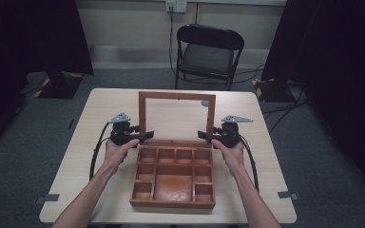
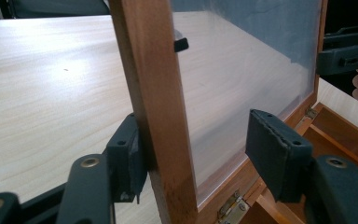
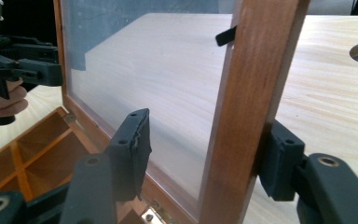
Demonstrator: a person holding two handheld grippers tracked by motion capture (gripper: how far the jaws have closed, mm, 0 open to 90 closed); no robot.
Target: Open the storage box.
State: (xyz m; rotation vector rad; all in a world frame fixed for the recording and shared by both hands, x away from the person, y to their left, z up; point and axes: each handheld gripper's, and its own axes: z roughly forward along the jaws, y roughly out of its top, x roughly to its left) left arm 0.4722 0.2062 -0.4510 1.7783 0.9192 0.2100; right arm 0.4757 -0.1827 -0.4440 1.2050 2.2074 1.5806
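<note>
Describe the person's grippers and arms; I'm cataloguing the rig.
Each gripper, left and right, is black with two flat jaws fixed by small screws, brass-coloured pivot rivets, a grey three-cornered plate on top and a black cable trailing back. The forearms are bare, with no sleeves showing.

A pale wooden table [image 1: 114,102] bears an open compartmented wooden box [image 1: 173,183] near its front edge.
</note>
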